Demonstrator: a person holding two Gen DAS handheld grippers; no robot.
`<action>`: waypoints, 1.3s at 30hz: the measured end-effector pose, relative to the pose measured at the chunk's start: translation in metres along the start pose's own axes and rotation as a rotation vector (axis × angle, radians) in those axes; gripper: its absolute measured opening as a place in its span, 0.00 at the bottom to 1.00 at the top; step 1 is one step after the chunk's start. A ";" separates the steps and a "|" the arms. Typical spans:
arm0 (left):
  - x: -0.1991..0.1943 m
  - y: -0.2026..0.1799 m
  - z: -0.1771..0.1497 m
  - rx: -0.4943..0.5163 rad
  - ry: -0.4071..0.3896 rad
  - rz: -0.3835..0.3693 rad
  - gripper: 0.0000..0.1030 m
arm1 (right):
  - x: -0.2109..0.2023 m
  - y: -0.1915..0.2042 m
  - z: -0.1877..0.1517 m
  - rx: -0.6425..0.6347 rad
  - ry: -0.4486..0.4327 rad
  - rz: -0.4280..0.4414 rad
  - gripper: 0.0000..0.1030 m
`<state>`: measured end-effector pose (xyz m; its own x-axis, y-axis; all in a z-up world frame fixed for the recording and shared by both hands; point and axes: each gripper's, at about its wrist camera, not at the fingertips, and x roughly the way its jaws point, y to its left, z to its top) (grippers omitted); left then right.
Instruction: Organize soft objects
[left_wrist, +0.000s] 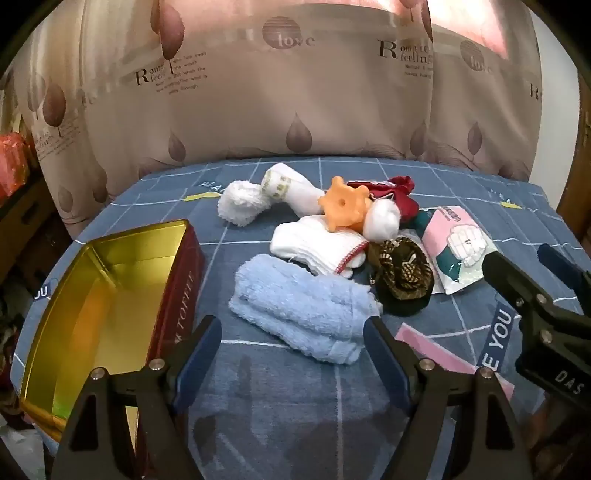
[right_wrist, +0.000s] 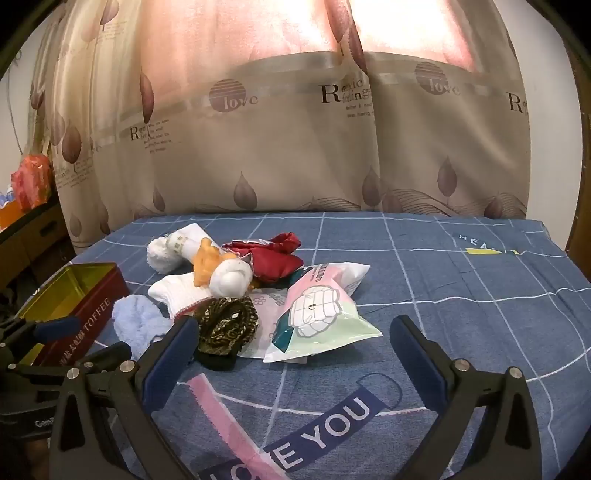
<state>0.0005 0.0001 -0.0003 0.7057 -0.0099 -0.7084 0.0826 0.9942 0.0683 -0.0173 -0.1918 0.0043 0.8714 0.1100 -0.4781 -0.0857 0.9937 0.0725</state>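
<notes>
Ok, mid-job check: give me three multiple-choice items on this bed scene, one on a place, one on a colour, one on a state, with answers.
1. Where is the toffee tin relative to the pile of soft things?
A. left of it
B. right of it
C. on top of it

2. What colour is the fluffy towel nearest the left gripper?
A. red
B. light blue
C. orange

3. What state is the right gripper in?
A. shut on a sock
B. open, holding nothing
C. shut on the tin

Answers: 1 A, the tin sits at the pile's left edge; 2 B, its pile is pale blue; 3 B, fingers spread with only bedsheet between.
</notes>
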 end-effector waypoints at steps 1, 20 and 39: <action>0.001 0.000 0.000 -0.007 0.001 -0.001 0.79 | 0.000 0.000 0.000 0.006 -0.006 0.004 1.00; 0.015 0.033 -0.003 -0.137 0.082 -0.028 0.79 | -0.003 -0.005 -0.003 0.026 -0.002 -0.004 1.00; 0.028 0.030 0.012 -0.240 0.189 -0.239 0.79 | -0.003 -0.014 -0.003 0.067 0.008 0.039 1.00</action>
<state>0.0312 0.0282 -0.0098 0.5427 -0.2471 -0.8028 0.0463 0.9631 -0.2652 -0.0201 -0.2059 0.0015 0.8641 0.1487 -0.4808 -0.0862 0.9850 0.1497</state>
